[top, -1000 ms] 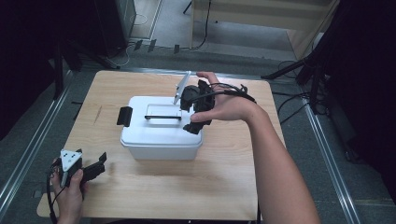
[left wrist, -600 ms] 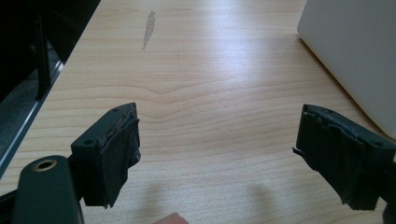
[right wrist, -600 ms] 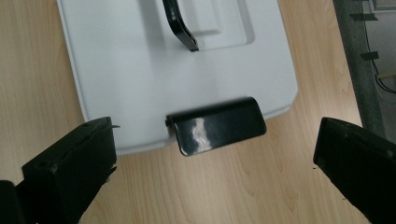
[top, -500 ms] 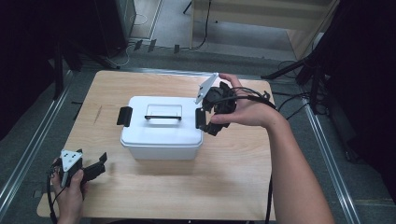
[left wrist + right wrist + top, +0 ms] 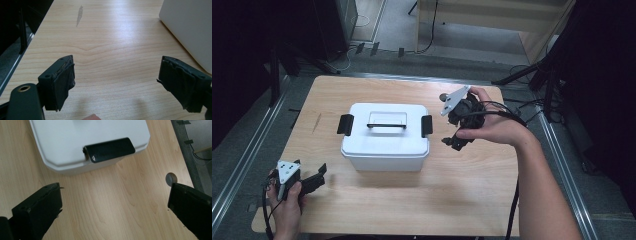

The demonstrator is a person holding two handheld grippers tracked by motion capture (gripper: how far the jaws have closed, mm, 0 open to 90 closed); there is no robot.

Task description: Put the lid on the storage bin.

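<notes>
Right tongs [image 5: 455, 141] gaping, raised beside white box [image 5: 384, 137], left tongs [image 5: 314, 178] gaping, low

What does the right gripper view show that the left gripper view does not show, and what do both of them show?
Right gripper view alone: the black side latch on the white plastic box's lid, a small round grey disc lying on the table, and the grey floor past the table's edge. Left gripper view alone: a dark elongated stain on the wood, and a bare white wall of that box at the frame's right edge. Both share the light wooden table, the box, and wide-open black tongs, the right tongs and the left tongs, holding nothing.
</notes>
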